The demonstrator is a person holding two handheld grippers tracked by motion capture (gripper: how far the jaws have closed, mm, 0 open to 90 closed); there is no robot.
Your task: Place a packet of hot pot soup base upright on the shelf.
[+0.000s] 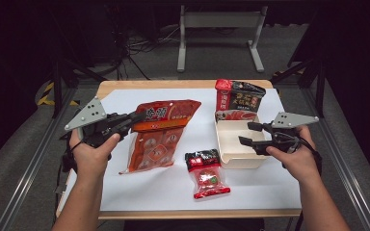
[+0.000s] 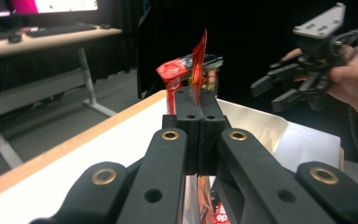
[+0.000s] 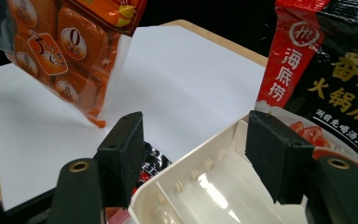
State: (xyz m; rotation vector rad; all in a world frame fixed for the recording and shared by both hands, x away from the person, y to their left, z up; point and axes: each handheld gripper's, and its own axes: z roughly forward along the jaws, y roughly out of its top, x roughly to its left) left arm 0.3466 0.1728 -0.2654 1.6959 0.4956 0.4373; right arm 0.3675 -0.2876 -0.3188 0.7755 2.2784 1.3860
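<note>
The left hand-held gripper (image 1: 134,117) had its jaws pressed tight on the top edge of a large orange plastic pouch of individually wrapped pieces (image 1: 158,137), which hung tilted at the left of the white tabletop (image 1: 250,185), its lower corner apparently brushing the surface, though the high view was too coarse to be sure. In the left gripper view a thin red-orange strip of that pouch (image 2: 198,58) stood up edge-on from between the closed jaws. The right hand-held gripper (image 1: 248,134) hovered with its jaws spread wide and nothing between them, just over the near part of a cream rectangular plastic tray (image 1: 235,160) at the right of the tabletop; a red-and-black printed sachet (image 1: 238,102) stood propped at the tray's far end. A small red-and-black snack packet (image 1: 206,174) lay flat near the front, just left of the tray.

The step in hand looked like the carry: the pouch was lifted (or nearly) and bound for the tray. The next move would call for swinging the pouch rightward, high enough to clear the tray's rim, with the right gripper drawn aside or steadying the tray.
</note>
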